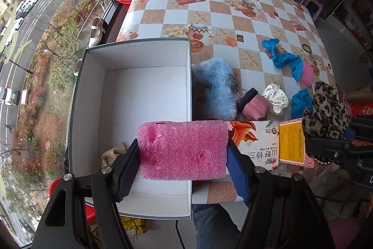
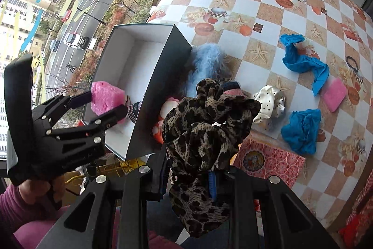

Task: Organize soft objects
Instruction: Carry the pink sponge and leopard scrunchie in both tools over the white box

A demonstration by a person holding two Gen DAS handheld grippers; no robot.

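Over the box [image 1: 130, 109], left gripper [image 1: 183, 151] clamping pink foam [image 1: 183, 151]; right gripper [image 2: 190, 176] pinching leopard scrunchie [image 2: 205, 127].

Foam block [image 1: 183, 149]: was pink.
Scrunchie [image 2: 205, 123]: was leopard-print brown.
Box [image 1: 144, 95]: was white inside.
Counter [image 1: 233, 22]: was tan-and-white checked.

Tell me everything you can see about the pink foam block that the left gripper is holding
The pink foam block is a rectangular slab of spongy, coarse-pored foam with dents and small holes near one end. The left gripper clamps it by its two short ends, one pad on each. It is held up above the near end of the open white-lined box, partly overhanging the box's right wall. In the right wrist view it shows as a chunky pink piece over the box. It rests on nothing; only the pads touch it.
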